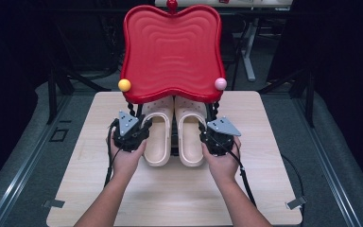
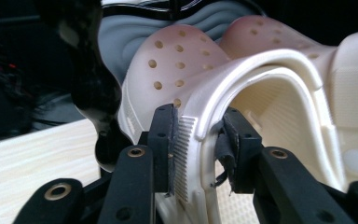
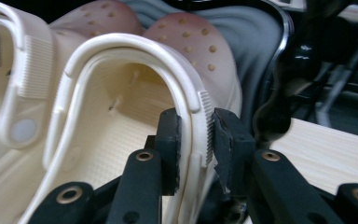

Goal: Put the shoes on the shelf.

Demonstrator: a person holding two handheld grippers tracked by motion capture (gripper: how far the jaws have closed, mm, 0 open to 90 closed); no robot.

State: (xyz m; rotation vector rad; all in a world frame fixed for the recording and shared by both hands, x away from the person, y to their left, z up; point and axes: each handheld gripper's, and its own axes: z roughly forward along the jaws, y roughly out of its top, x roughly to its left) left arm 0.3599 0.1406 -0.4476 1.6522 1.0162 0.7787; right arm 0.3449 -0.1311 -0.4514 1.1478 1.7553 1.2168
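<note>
- Nearest the camera in the high view, the person's two forearms come in from the bottom edge, each hand wrapped around a gripper on a pale wooden table (image 1: pixel 179 194).
- The left gripper (image 2: pixel 198 144) has its jaws on either side of the outer side wall of the left clog (image 1: pixel 158 132). One pad sits flat on the ribbed outside; the inner pad looks a hair off the wall, so it's more straddling than a hard pinch.
- The right gripper (image 3: pixel 196 144) does the same on the outer wall of the right clog (image 1: pixel 190 132). The wall sits between the pads with thin slivers of gap showing, so the grip reads as loose, jaws part-way spread.
- Both clogs are cream coloured with holes over the toes, lying side by side and touching in the middle of the table, heels toward the person.
- Their toes tuck under a red wavy tray (image 1: pixel 170 52) standing on twisted black legs (image 2: pixel 91 84).
- At the tray's near corners sit a yellow ball (image 1: pixel 124 85) and a pink ball (image 1: pixel 220 83).
</note>
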